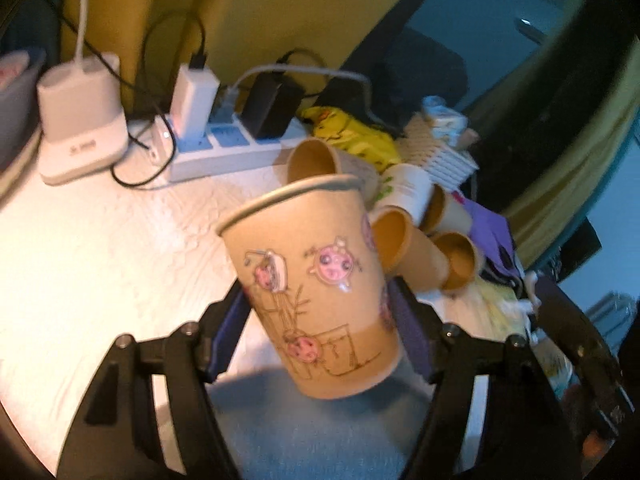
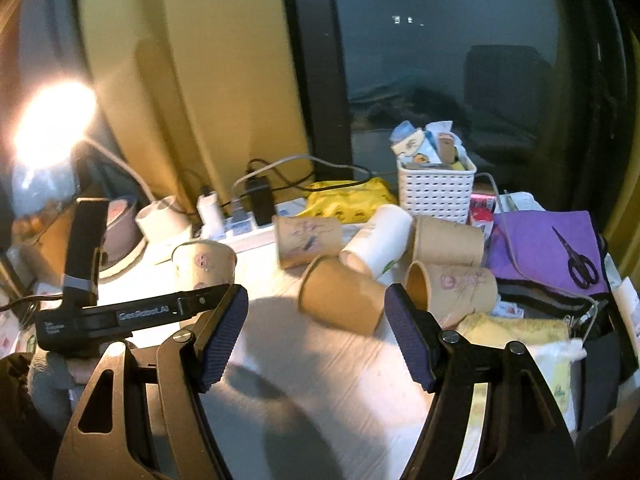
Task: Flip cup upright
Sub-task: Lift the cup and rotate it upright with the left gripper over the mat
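the brown paper cup with pink cartoon drawings (image 1: 320,292) has its mouth up, its long axis tipped a little to the left. the left gripper (image 1: 320,328) clamps its lower half between the blue pads (image 1: 408,332), its base above the white textured tabletop (image 1: 100,248). the right gripper (image 2: 316,336) hovers over the table with fingers spread and nothing between them. a heap of toppled brown and white paper cups (image 2: 360,264) lies beyond it; open tabletop lies left of the held cup, bounded by a white power strip (image 1: 224,148).
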A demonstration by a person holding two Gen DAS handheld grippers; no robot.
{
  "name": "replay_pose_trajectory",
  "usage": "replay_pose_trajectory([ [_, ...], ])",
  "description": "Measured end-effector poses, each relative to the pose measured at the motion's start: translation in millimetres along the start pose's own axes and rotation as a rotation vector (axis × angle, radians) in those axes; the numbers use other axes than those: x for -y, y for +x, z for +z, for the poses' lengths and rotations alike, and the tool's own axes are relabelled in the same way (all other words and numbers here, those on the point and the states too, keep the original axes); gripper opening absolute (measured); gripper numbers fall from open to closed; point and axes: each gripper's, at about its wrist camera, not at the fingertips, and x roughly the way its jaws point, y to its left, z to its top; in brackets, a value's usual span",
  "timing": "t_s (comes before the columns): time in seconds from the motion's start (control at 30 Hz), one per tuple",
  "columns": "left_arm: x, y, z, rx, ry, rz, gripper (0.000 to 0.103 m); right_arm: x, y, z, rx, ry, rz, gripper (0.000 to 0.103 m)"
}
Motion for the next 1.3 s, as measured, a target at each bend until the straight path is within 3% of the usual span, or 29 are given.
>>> replay_pose_trajectory([
  [0.13, 9, -34, -18, 0.017, 0.071, -0.031, 0.070, -14, -16, -10, -0.008, 0.001, 0.022, 0.073],
  [0.53, 20, -109, -75, 0.071, 0.251, -0.032, 0.070, -56, -61, -44, -0.054, 0.011, 0.096, 0.073],
  [0.7, 28, -135, -106, 0.089, 0.322, -0.058, 0.070, -74, -76, -64, -0.100, 0.044, 0.189, 0.073],
  [0.9, 36, -152, -139, 0.104, 0.436, -0.048, 0.070, -86, -93, -84, -0.144, 0.085, 0.301, 0.073],
  [1.13, 39, -157, -168, 0.080, 0.483, -0.075, 0.070, -95, -106, -101, -0.181, 0.120, 0.397, 0.073],
  [1.3, 45, -163, -187, 0.106, 0.550, -0.081, 0.070, -106, -112, -108, -0.192, 0.096, 0.443, 0.073],
])
